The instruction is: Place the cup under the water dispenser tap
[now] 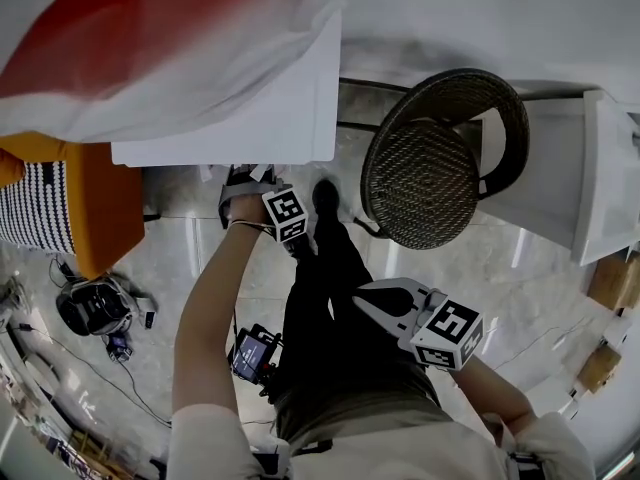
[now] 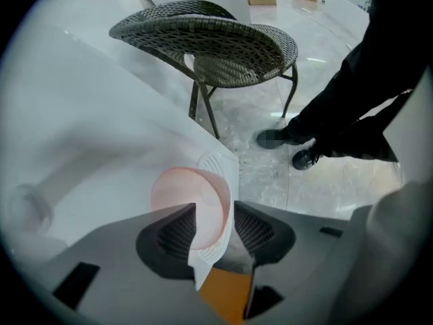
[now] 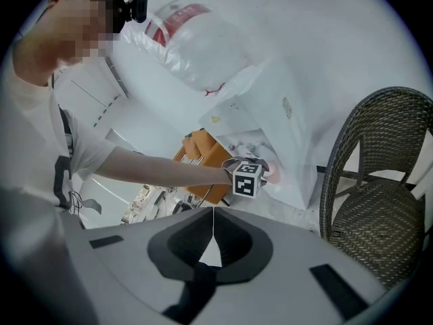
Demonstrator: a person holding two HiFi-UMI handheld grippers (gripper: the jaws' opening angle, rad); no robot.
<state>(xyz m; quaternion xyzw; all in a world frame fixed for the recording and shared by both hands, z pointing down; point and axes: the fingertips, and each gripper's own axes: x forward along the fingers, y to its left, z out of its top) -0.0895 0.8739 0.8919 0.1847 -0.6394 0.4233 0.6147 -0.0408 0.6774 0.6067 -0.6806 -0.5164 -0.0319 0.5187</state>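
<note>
a pink cup (image 2: 193, 195) stands on the grilled drip tray (image 2: 218, 164) at the foot of a white water dispenser (image 1: 240, 118). one side of its wall lies between the jaws of the left hand-held gripper (image 2: 214, 208) — the jaws are spread and the pads do not seem to press it. the right hand-held gripper (image 3: 213, 212) hangs over the floor near the person's leg, its jaws pressed together with nothing between them.

the placing looks all but done: the cup is down on the tray and free of the grip, upright as far as the left gripper view shows. the tap itself cannot be made out in any view, so whether the cup sits squarely beneath it is a guess. what seems left is to draw the left hand-held gripper clear without tipping the light cup.

the count — one cup, one dispenser with one tray, two hand-held grippers, and one wicker chair (image 1: 430, 168) just beside the dispenser on the pale floor.
</note>
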